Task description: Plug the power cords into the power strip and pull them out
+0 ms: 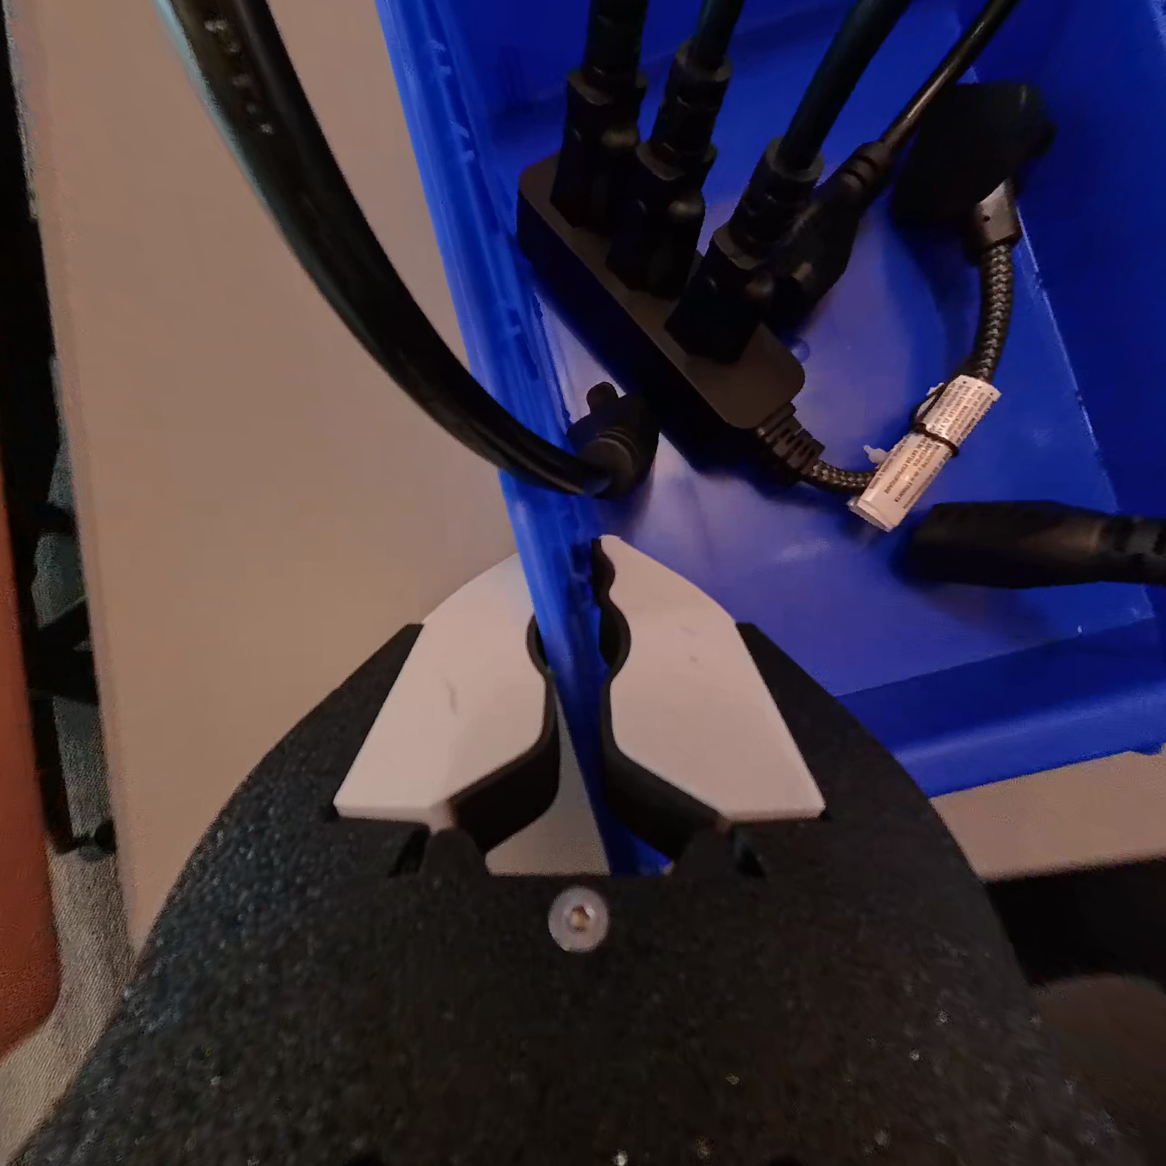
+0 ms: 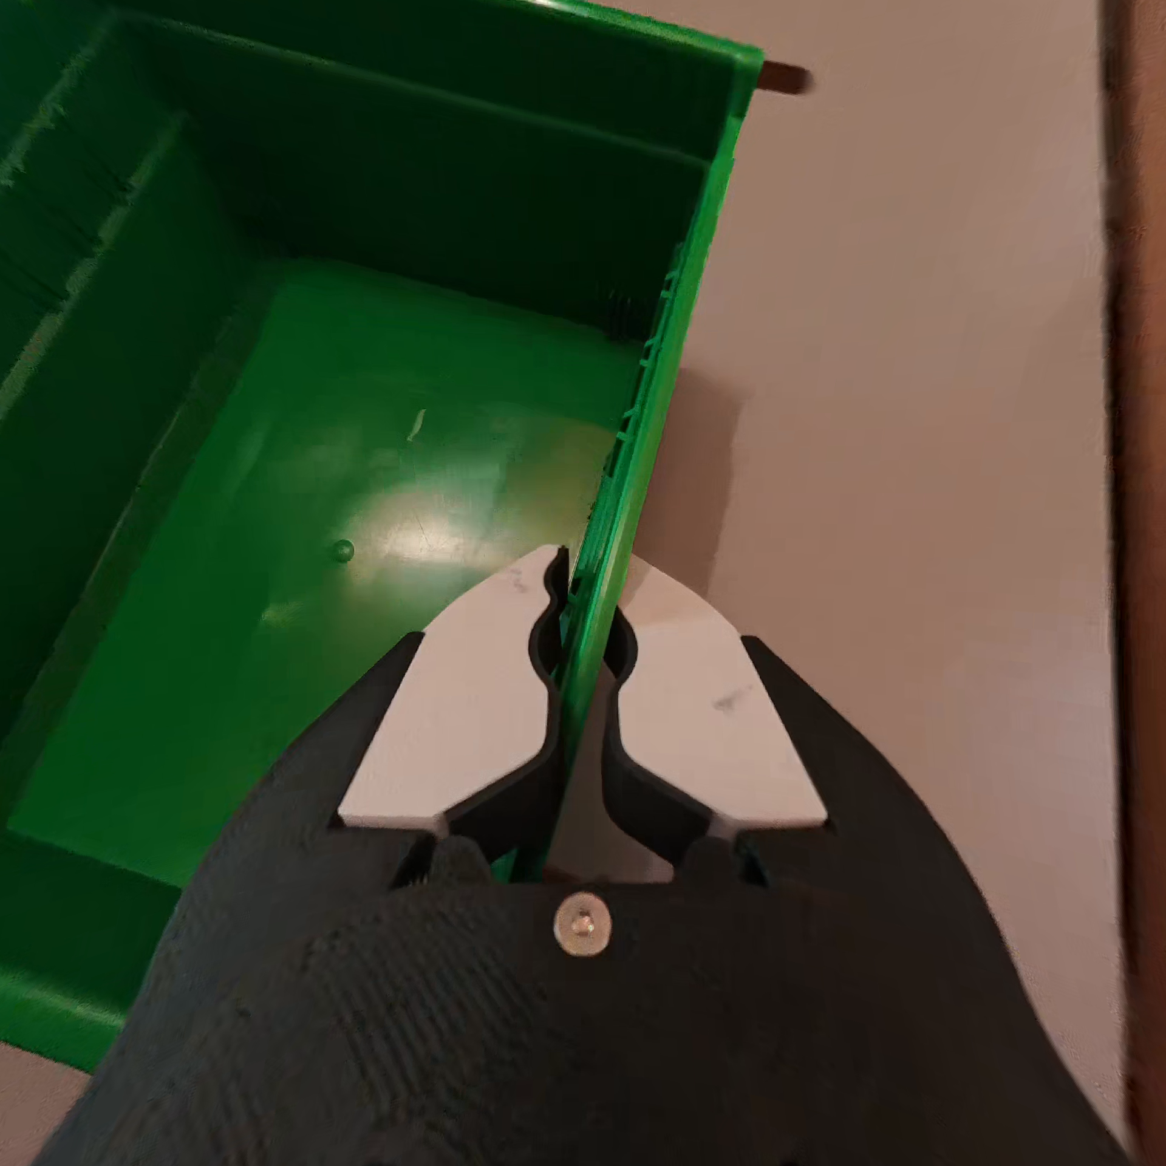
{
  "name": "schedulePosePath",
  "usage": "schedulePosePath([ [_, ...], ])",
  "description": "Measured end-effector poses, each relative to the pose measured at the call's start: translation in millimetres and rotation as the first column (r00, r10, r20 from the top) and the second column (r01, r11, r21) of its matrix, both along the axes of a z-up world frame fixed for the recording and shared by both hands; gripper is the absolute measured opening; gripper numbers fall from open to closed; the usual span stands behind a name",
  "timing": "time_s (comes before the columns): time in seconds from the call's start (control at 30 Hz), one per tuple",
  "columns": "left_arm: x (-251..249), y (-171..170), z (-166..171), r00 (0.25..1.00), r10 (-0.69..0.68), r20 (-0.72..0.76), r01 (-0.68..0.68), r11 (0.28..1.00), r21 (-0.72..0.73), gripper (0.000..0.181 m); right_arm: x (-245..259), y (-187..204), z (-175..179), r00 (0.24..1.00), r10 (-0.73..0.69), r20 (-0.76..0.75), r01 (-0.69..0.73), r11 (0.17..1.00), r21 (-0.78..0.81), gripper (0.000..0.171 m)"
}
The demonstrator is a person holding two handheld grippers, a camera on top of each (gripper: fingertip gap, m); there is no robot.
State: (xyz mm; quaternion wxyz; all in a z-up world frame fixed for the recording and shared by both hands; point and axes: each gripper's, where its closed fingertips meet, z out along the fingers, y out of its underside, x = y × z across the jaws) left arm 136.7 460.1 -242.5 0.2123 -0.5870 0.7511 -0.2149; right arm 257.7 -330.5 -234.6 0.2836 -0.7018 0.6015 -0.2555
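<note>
In the left wrist view a black power strip [image 1: 751,372] lies inside a blue bin [image 1: 946,688]. Several black power cords [image 1: 656,208] are plugged into it. A loose black plug [image 1: 1035,542] lies on the bin floor at right. A braided cable with a white tag [image 1: 927,451] leaves the strip's near end. My left gripper [image 1: 571,568] is shut on the blue bin's left wall. In the right wrist view my right gripper [image 2: 596,574] is shut on the right wall of a green bin [image 2: 681,315], whose inside shows nothing in it.
A thick black cord [image 1: 353,277] hangs over the blue bin's left wall, ending in a plug [image 1: 609,451] at the rim. Both bins stand on a pale tabletop [image 2: 883,441]. A brown wooden edge [image 2: 1142,568] runs along the far right. There is about 80 cm between the tips of the two grippers.
</note>
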Motion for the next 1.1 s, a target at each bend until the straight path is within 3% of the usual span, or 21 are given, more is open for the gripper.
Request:
schedulePosePath([
  [0.13, 66.3, -33.7, -0.4, 0.999, -0.016, 0.033, 0.016, 1.000, -0.008, 0.007, 19.9, -41.1, -1.2, 1.000, -0.022, -0.002, 0.022, 1.000, -0.001, 0.008],
  [0.33, 147.7, -70.2, -1.1, 0.999, -0.030, 0.032, 0.030, 1.000, -0.003, 0.007, 68.4, -59.6, 0.1, 0.999, 0.051, 0.002, -0.051, 0.999, 0.001, 0.009],
  [0.53, 202.0, -80.8, -1.4, 0.999, -0.027, 0.035, 0.027, 1.000, -0.003, 0.007, 106.1, -73.6, 0.8, 0.997, 0.073, 0.017, -0.073, 0.997, -0.009, 0.010],
  [0.73, 222.3, -80.3, -1.5, 0.999, -0.029, 0.032, 0.028, 0.999, 0.026, 0.008, 123.7, -77.0, 1.1, 0.995, 0.101, 0.029, -0.099, 0.994, -0.043, 0.013],
  [0.8, 222.4, -78.7, -1.4, 0.999, -0.038, 0.034, 0.036, 0.998, 0.057, 0.010, 121.0, -81.3, 3.1, 0.992, 0.116, 0.058, -0.109, 0.987, -0.120, 0.027],
  [0.87, 217.8, -78.8, -1.1, 0.997, -0.077, 0.011, 0.075, 0.992, 0.103, 0.021, 119.2, -88.0, 12.3, 0.984, 0.144, 0.105, -0.112, 0.958, -0.263, 0.060],
  [0.93, 212.4, -79.0, 7.6, 0.992, -0.128, 0.020, 0.122, 0.976, 0.180, 0.032, 114.6, -90.4, 35.3, 0.973, 0.162, 0.165, -0.096, 0.932, -0.349, 0.070],
  [1.1, 193.9, -85.5, 38.1, 0.974, -0.217, 0.061, 0.191, 0.939, 0.287, 0.051, 77.8, -72.6, 118.1, 0.913, 0.094, 0.398, 0.000, 0.973, -0.230, 0.087],
])
